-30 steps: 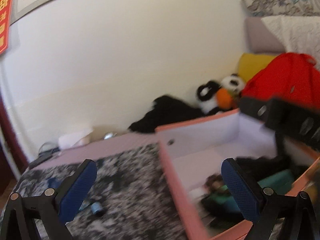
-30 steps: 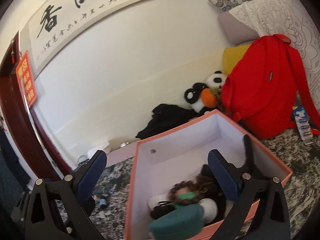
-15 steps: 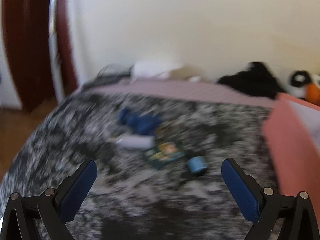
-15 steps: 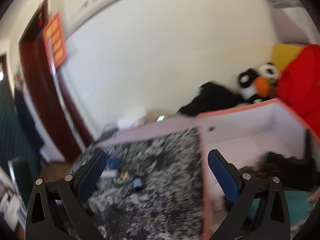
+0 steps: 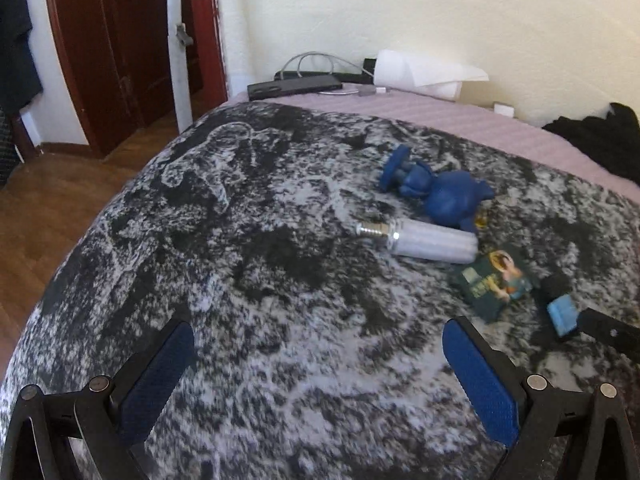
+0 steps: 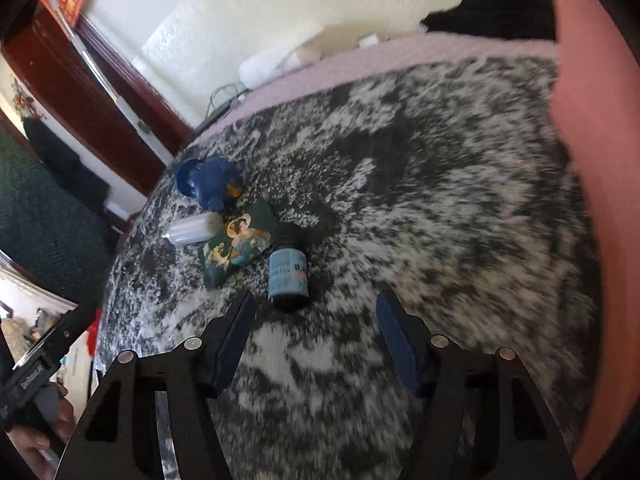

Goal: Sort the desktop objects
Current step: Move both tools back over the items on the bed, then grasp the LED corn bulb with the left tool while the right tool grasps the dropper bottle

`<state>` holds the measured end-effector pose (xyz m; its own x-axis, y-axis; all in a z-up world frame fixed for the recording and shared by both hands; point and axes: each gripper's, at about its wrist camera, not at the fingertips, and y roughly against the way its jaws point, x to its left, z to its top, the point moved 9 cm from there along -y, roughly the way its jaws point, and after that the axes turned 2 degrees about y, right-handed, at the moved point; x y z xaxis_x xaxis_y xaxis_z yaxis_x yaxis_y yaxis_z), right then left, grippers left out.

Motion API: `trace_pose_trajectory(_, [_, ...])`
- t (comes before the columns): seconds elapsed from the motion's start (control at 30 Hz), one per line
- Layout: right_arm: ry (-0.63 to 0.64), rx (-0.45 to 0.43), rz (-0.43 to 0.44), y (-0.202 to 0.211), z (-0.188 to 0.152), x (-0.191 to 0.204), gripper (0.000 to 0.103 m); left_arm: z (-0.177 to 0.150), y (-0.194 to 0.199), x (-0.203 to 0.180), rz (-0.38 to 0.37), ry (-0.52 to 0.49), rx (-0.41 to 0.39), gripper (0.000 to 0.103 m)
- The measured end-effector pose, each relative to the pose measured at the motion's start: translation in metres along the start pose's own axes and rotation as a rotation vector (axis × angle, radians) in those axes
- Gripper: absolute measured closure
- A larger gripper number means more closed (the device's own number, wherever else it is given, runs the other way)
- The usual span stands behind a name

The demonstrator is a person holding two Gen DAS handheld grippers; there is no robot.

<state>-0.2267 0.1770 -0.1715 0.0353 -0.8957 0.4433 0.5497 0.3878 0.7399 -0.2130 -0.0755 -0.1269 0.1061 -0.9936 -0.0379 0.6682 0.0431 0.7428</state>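
On the black-and-white mottled cover lie a blue toy figure, a white corn-type light bulb, a dark green picture card pack and a small dark bottle with a blue label. In the right wrist view the bottle lies just beyond my right gripper, which is open and empty; the card pack, bulb and blue toy lie further left. My left gripper is open and empty, short of the items. The pink box's wall shows at right.
A pink sheet runs along the wall, with a black device and cables, white paper and black clothing. A dark red door and wooden floor lie left of the bed edge.
Both grippers have swung left, away from the pink box with its toys, and now face the loose items on the cover. The right gripper has come close to the bottle.
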Motion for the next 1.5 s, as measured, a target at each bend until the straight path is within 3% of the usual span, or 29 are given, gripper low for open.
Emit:
trace_pose_trajectory(0.13, [0.093, 0.007, -0.008, -0.021, 0.012, 0.011, 0.031, 0.007, -0.015, -0.006, -0.023, -0.038, 0.006, 0.000])
trace_pose_trajectory(0.2, [0.185, 0.000, -0.063, -0.030, 0.012, 0.015, 0.035, 0.010, -0.023, -0.014, -0.038, -0.043, 0.001, 0.000])
trace_pose_trajectory(0.23, [0.216, 0.000, -0.087, -0.032, 0.012, 0.016, 0.050, 0.011, -0.027, -0.017, -0.046, -0.045, -0.002, 0.000])
trace_pose_trajectory(0.27, [0.227, 0.003, -0.096, -0.032, 0.011, 0.016, 0.057, 0.013, -0.031, -0.021, -0.054, -0.047, -0.004, 0.000])
trace_pose_trajectory(0.3, [0.238, 0.005, -0.105, -0.032, 0.011, 0.016, 0.077, 0.015, -0.035, -0.025, -0.062, -0.049, -0.007, 0.000])
trace_pose_trajectory(0.4, [0.270, 0.014, -0.132, -0.031, 0.009, 0.016, 0.077, 0.028, -0.043, -0.045, -0.054, -0.071, -0.060, 0.000])
trace_pose_trajectory(0.57, [0.252, 0.033, -0.140, -0.023, 0.005, 0.010, 0.077, 0.034, -0.071, -0.081, -0.032, -0.098, -0.028, 0.000])
trace_pose_trajectory(0.67, [0.256, 0.033, -0.136, -0.022, 0.005, 0.011, 0.077, 0.036, -0.087, -0.087, 0.041, -0.100, -0.012, 0.000])
trace_pose_trajectory(0.77, [0.261, 0.029, -0.130, -0.024, 0.005, 0.011, 0.077, 0.038, -0.100, -0.085, 0.058, -0.098, 0.005, 0.000])
trace_pose_trajectory(0.87, [0.257, 0.028, -0.124, -0.025, 0.005, 0.012, 0.077, 0.033, -0.112, -0.085, -0.007, -0.052, 0.031, 0.000])
trace_pose_trajectory(0.93, [0.243, 0.028, -0.114, -0.024, 0.006, 0.011, 0.076, 0.018, -0.133, -0.088, 0.008, -0.056, 0.119, 0.000])
trace_pose_trajectory(1.13, [0.243, 0.023, -0.127, -0.027, 0.006, 0.013, 0.076, 0.023, -0.132, -0.083, -0.039, 0.009, 0.075, 0.003])
trace_pose_trajectory(1.23, [0.247, 0.021, -0.137, -0.028, 0.005, 0.014, 0.076, 0.025, -0.124, -0.079, -0.059, 0.021, 0.062, 0.027])
trace_pose_trajectory(1.5, [0.242, 0.022, -0.163, -0.025, 0.002, 0.017, 0.077, 0.032, -0.093, -0.065, -0.125, 0.048, 0.043, 0.027])
